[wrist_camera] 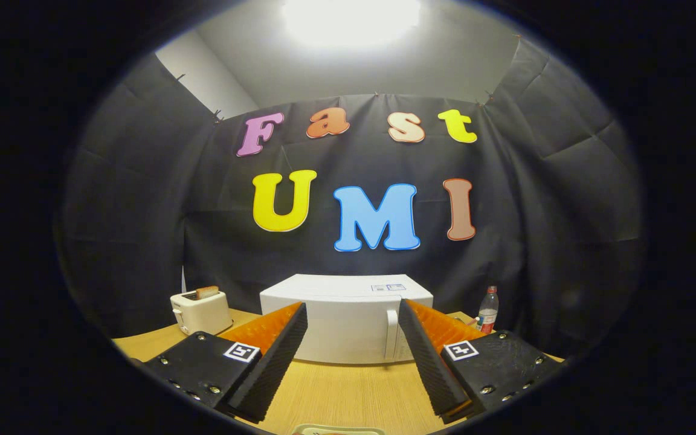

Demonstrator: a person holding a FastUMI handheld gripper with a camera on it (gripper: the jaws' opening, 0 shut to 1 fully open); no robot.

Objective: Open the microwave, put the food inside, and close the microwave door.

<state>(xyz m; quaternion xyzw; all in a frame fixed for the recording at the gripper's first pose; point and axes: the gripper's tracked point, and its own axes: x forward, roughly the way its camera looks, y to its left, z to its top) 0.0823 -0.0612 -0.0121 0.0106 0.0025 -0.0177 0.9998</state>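
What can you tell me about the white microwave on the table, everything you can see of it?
The white box-shaped microwave stands upright on the light wooden table, its door shut, with a white vertical handle towards its right side. A small label lies on its flat top. It sits beyond the open, empty gripper, framed between the jaws, untouched.

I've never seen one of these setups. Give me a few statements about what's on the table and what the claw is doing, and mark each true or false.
1. The microwave door is shut. True.
2. The claw is clamped on the microwave's handle. False: its fingers stand wide apart with nothing between them, short of the microwave.
3. A slice of bread sticks up from the toaster. True.
4. The bottle lies on its side in front of the microwave. False: it stands upright beside the microwave, on the handle side.
5. The toaster sits on top of the microwave. False: it stands on the wooden table beside the microwave, on the side away from the bottle.
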